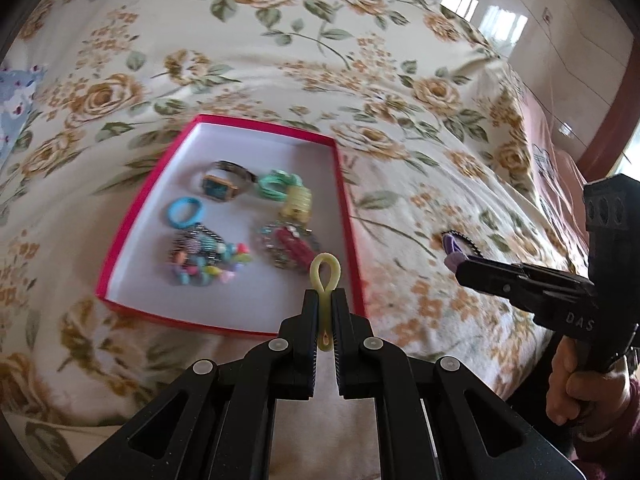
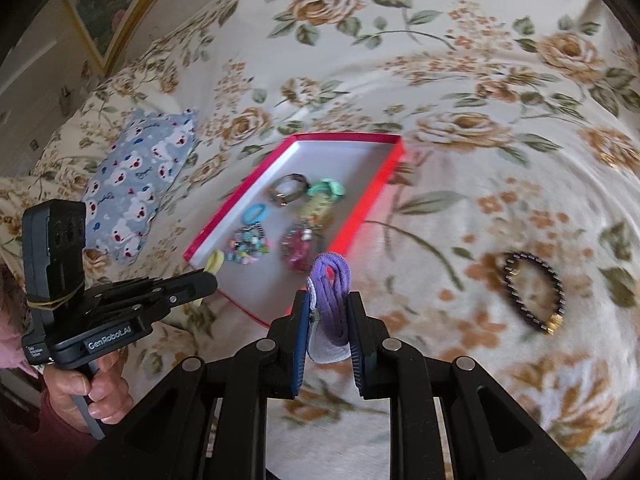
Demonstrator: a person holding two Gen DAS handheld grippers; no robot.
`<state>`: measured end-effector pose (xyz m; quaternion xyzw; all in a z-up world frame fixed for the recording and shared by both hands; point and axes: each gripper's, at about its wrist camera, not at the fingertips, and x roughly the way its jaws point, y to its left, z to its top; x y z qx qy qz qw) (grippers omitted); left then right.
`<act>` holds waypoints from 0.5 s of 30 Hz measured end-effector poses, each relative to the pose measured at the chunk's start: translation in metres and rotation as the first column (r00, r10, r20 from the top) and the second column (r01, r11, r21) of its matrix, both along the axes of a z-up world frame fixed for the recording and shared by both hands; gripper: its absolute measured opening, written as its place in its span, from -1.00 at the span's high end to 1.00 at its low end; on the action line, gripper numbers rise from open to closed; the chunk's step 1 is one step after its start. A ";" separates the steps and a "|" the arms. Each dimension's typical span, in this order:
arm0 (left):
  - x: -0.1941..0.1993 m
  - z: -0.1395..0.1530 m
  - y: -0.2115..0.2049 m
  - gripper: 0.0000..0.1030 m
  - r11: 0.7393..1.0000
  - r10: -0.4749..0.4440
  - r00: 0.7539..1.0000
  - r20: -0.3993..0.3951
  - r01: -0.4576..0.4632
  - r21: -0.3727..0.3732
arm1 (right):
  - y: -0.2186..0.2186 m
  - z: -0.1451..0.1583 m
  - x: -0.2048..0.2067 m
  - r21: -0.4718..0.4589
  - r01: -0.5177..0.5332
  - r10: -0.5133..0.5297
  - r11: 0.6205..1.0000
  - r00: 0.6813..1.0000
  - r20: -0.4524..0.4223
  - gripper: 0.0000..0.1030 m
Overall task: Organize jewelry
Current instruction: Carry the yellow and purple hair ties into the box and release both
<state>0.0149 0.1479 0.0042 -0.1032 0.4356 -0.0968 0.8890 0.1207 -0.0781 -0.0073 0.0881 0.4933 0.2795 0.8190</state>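
A bed is covered by a cream bedspread (image 1: 280, 60) printed with tan roses and green leaves, its cloth lying in soft folds. A blue pillow (image 2: 136, 184) with a white animal print is laid near the bedspread's left edge. Beyond that edge a gold-framed picture (image 2: 116, 4) is hung on a pale wall. Past the right edge, a glossy tiled floor (image 1: 540, 40) is seen, with bright window light reflected in it, and a dark red-brown wooden frame (image 1: 616, 100) beside it.
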 end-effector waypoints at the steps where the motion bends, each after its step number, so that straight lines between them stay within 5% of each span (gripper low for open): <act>1: 0.001 -0.001 0.003 0.89 1.000 0.005 1.000 -0.001 -0.005 0.000 | 0.007 0.000 0.002 0.003 -0.012 0.012 1.000 1.000 -0.001 0.64; 15: 0.016 -0.009 0.052 0.89 0.992 0.120 0.992 -0.040 -0.119 0.028 | 0.076 -0.013 0.014 0.011 -0.139 0.140 0.990 0.990 -0.023 0.63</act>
